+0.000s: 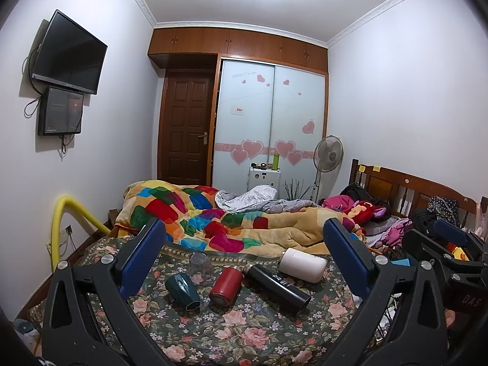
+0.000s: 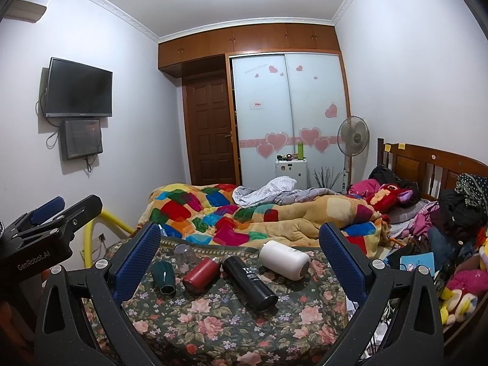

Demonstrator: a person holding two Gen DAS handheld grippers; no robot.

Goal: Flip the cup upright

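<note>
Several cups lie on the floral bedspread (image 1: 244, 329): a dark green cup (image 1: 182, 288) on its side, a red flask (image 1: 225, 285), a black flask (image 1: 276, 285) and a white flask (image 1: 303, 264), all lying down. A clear glass (image 1: 199, 266) stands upside down behind the green cup. My left gripper (image 1: 244, 253) is open, held above and short of them, empty. My right gripper (image 2: 239, 251) is open and empty too, over the same group: green cup (image 2: 164, 276), red flask (image 2: 201, 275), black flask (image 2: 248, 282), white flask (image 2: 283, 259), glass (image 2: 184, 254).
A colourful quilt (image 1: 213, 219) is heaped behind the cups. Clothes and toys (image 2: 457, 244) pile at the right by the wooden headboard (image 2: 427, 161). A yellow tube (image 1: 59, 228) stands at the left wall. The other gripper shows at each view's edge (image 2: 45, 231).
</note>
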